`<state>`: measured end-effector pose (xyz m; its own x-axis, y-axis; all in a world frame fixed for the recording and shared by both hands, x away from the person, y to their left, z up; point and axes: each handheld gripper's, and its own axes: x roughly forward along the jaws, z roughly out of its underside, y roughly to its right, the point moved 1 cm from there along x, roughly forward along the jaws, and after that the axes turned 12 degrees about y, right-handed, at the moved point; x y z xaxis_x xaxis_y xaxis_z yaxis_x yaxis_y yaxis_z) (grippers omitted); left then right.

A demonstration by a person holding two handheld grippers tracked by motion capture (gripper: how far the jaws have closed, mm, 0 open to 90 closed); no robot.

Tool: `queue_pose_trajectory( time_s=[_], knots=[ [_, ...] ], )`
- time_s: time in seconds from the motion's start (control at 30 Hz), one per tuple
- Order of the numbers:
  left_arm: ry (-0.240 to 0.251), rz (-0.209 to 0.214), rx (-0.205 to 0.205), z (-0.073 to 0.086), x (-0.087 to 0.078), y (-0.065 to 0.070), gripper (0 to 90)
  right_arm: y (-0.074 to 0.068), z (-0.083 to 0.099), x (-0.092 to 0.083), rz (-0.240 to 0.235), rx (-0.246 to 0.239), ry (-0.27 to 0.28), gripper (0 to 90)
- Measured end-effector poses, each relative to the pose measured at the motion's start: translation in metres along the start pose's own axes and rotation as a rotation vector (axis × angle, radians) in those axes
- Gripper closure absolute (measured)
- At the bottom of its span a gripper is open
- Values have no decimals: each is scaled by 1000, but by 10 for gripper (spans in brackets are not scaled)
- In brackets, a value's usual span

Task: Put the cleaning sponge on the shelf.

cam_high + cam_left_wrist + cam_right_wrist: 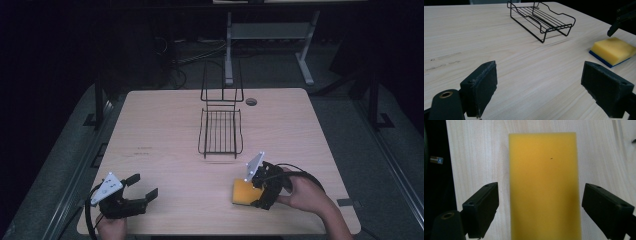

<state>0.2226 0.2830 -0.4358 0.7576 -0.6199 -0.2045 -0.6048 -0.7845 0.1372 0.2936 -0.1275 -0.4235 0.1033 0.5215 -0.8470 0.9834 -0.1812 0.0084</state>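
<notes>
At the left of the high view we find the left gripper (143,188) low over the near edge of the pale wooden table (165,130), held by a hand (111,228) coming in from the bottom; its two black jaws stand wide apart with nothing between them, and in the left gripper view we look past those spread jaws at bare wood. Moving toward the middle, we see a black wire rack (220,131) on the far half of the table, its tall looped handle end away from us, well apart from both grippers. To the right and nearer, a yellow sponge (243,192) lies flat on the table close to the near edge; the left gripper view shows a blue layer under its yellow top. The right gripper (256,192), held in the right hand (306,192), hangs directly over this sponge. In the right gripper view we see its jaws parted on either side of the sponge, each clear of its long edges.
</notes>
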Motion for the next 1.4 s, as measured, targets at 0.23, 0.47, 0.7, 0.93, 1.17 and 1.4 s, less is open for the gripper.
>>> queue_pose_trajectory(
  time_s=[0.23,0.47,0.7,0.93,1.17,1.4],
  knots=[
    [-2,1,0,0,0,0,128,2,-1,7,4,-3,-14,138],
    [0,1,0,0,-1,0,128,4,-1,13,-11,4,-22,137],
    [0,-1,-1,0,-1,-1,128,5,1,20,-14,5,-37,137],
    [3,-1,-4,0,-1,-1,128,4,1,25,-16,-9,-48,137],
    [3,-1,-5,0,-1,-1,128,3,3,28,-11,-5,-44,139],
    [4,-2,-4,0,-2,-1,128,3,4,30,-2,0,-42,145]
  ],
)
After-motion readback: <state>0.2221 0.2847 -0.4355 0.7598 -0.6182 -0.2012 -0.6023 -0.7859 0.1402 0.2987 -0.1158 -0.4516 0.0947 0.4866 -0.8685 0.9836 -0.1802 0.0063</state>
